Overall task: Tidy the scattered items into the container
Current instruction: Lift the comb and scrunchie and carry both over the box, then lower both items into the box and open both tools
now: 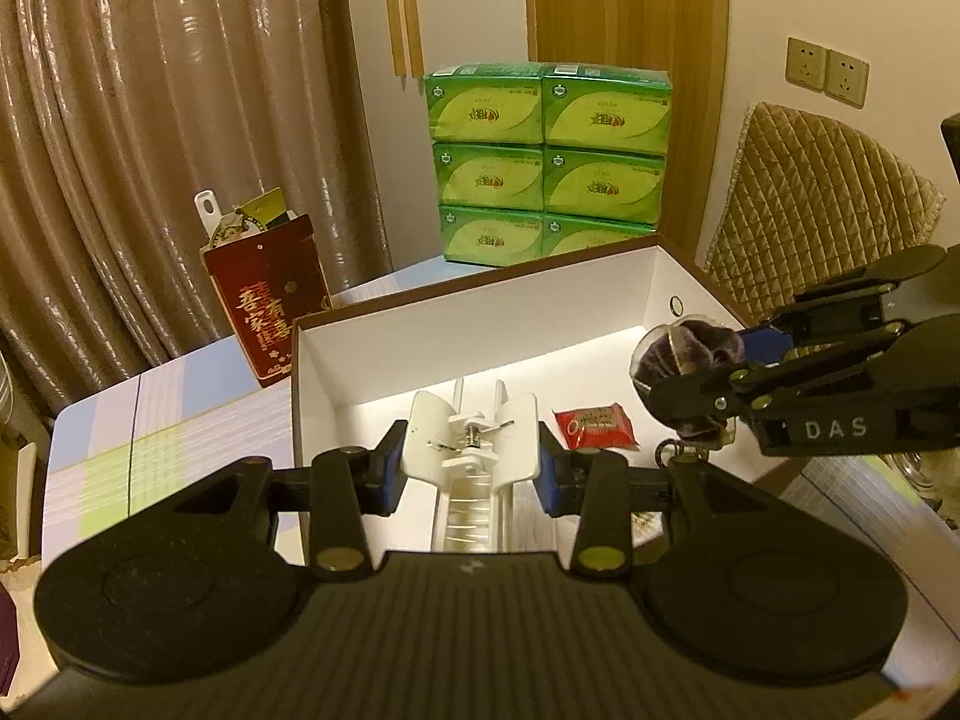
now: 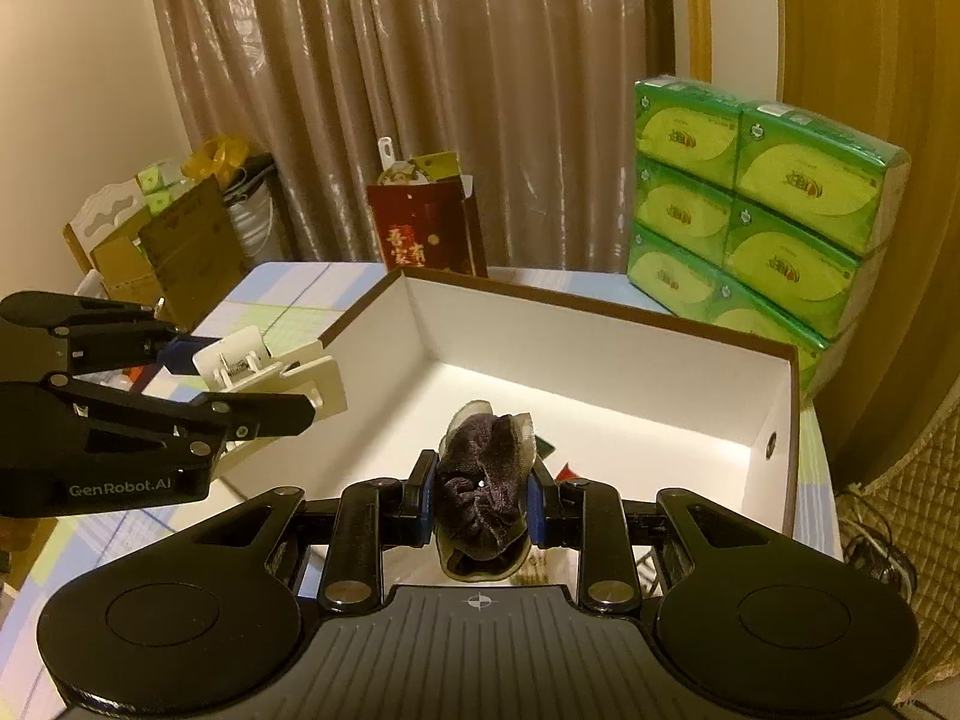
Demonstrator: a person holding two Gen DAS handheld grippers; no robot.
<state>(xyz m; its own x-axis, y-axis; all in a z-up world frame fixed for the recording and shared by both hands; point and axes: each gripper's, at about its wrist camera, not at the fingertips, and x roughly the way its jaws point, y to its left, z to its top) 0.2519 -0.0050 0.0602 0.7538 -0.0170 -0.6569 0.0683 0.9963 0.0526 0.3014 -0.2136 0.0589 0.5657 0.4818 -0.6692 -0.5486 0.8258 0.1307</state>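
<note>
left gripper (image 1: 471, 468) pinching white clip (image 1: 474, 444) at box (image 1: 480, 294) near rim; right gripper (image 2: 483, 504) pinching dark scrunchie (image 2: 480, 498) over box interior. lower both past rim before spreading fingers; avoid red packet (image 1: 594, 429).

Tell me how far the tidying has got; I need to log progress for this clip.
Partly done. One item, a red snack packet, already lies on the floor of the white box. In hand: the left tool grips a white plastic clip, and the right tool grips a dark velvet scrunchie, both held at the box but not yet released. Left: dropping both in. Other loose items cannot be confirmed from these views.
</note>
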